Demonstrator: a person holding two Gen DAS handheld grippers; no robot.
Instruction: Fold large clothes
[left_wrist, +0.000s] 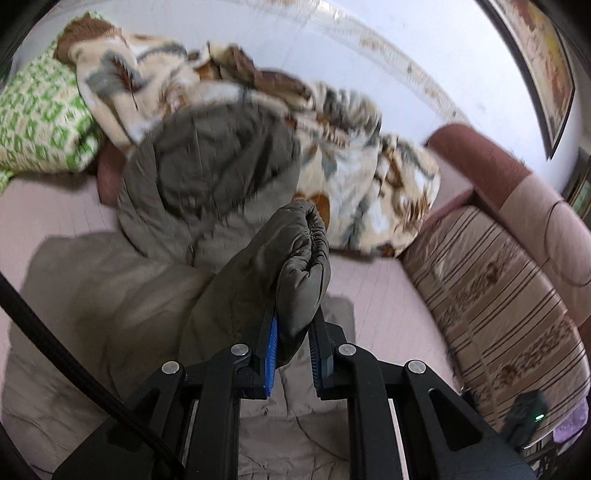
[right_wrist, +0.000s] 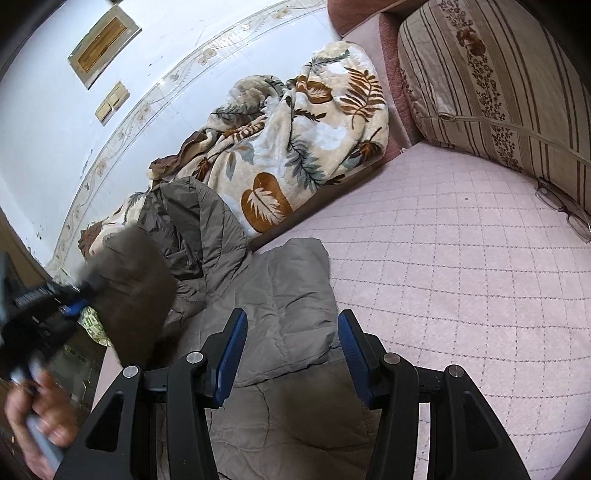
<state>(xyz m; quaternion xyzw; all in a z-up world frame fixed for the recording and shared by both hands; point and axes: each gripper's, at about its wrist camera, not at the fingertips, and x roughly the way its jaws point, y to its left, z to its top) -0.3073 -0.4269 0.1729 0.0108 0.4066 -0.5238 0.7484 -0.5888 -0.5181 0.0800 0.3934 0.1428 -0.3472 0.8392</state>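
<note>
Jacket (right_wrist: 280, 295) sleeve cuff (left_wrist: 303, 266) is pinched in left claw (left_wrist: 293, 332); right claw (right_wrist: 291, 354) gapes empty.

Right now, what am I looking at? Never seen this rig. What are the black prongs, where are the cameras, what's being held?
No robot here: a person carries a hand-held two-finger gripper in each hand, and each gripper has a fisheye camera looking along its fingers. The black prongs with blue pads are those fingers.

The left wrist view shows the left gripper shut on the elastic cuff of a grey-olive padded jacket sleeve. The right wrist view shows the right gripper open and holding nothing, above the grey quilted jacket body; at its left edge you see the left gripper and the person's hand.

The jacket lies on a pink quilted bed cover. Also there: a cream leaf-print fleece blanket, a striped beige cushion, a pair of glasses and a green-patterned pillow.
</note>
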